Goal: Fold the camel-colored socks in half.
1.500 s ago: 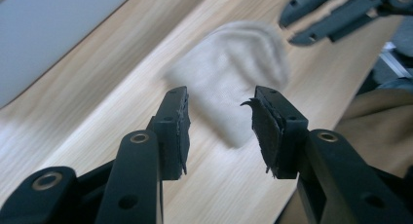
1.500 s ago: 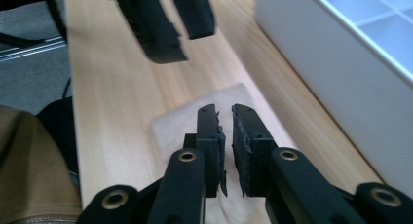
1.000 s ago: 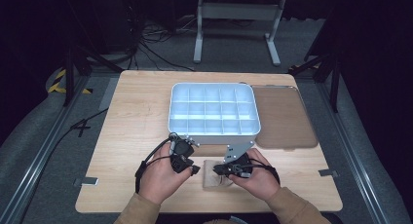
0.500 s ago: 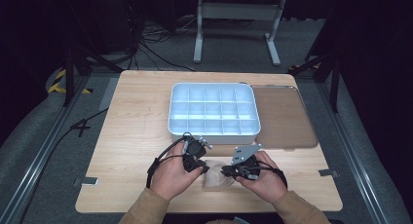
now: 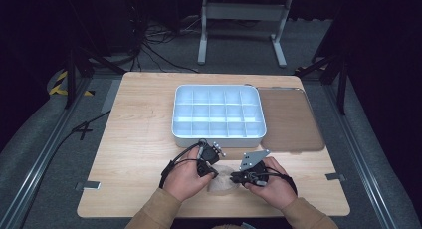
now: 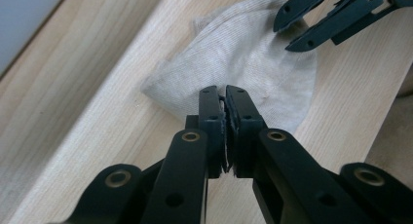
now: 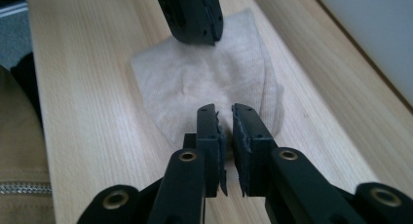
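Note:
A small beige cloth [image 5: 224,183] lies crumpled on the wooden table near its front edge, between my two hands. My left gripper [image 5: 214,174] comes at it from the left. In the left gripper view this gripper [image 6: 224,93] has just been closing and is shut on the near edge of the cloth [image 6: 253,58]. My right gripper [image 5: 235,178] meets the cloth from the right. Its jaws [image 7: 224,109] have just been opening and stand a narrow gap apart over the cloth's edge [image 7: 204,78], not pressing on it. Each gripper view also shows the other gripper's tips [image 6: 285,36] [image 7: 199,36] over the cloth's far side.
A white tray [image 5: 174,117] with several empty compartments sits at the table's middle, just beyond my hands. A flat brown lid [image 5: 288,119] lies to its right. The table's front edge is close behind the cloth.
My left hand has moved right and down onto the cloth, and its jaws have closed. My right hand has barely shifted.

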### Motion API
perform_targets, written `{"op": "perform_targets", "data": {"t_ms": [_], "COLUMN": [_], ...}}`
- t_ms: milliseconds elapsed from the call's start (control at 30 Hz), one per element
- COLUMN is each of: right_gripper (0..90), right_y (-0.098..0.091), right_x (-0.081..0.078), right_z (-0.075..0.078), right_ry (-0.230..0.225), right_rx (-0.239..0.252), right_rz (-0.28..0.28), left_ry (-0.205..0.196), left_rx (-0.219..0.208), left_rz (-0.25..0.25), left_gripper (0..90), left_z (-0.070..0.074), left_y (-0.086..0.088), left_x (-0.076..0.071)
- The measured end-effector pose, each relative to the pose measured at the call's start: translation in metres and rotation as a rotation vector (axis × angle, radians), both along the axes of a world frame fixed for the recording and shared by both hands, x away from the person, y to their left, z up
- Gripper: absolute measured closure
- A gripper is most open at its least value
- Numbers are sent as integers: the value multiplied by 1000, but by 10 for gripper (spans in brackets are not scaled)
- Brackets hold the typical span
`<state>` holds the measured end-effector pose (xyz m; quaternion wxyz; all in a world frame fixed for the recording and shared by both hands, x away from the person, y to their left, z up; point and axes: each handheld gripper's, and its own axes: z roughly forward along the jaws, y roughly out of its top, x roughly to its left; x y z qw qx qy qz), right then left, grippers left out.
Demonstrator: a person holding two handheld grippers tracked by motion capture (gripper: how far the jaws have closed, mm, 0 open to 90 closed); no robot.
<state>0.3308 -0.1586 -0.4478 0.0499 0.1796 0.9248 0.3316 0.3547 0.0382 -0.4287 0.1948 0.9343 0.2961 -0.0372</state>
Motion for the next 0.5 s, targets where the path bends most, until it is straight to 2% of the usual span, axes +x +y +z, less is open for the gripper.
{"op": "perform_targets", "data": {"t_ms": [133,233,400,500], "right_gripper": [817,825,833,836], "right_y": [-4,-9,-9,-10], "right_x": [2,4,3,4], "right_z": [-7,-10,-11,-12], "right_ry": [10,28,6,23], "right_rx": [-17,8,-3,8], "right_rz": [-17,-24,-21,-19], "left_ry": [5,9,13,17], "left_rx": [2,1,2,6], "left_rz": [-3,-4,3,3], "left_gripper": [878,879,880,885], "left_z": [-3,-3,-4,-6], "left_y": [-2,-2,-1,0], "left_x": [1,1,1,2]}}
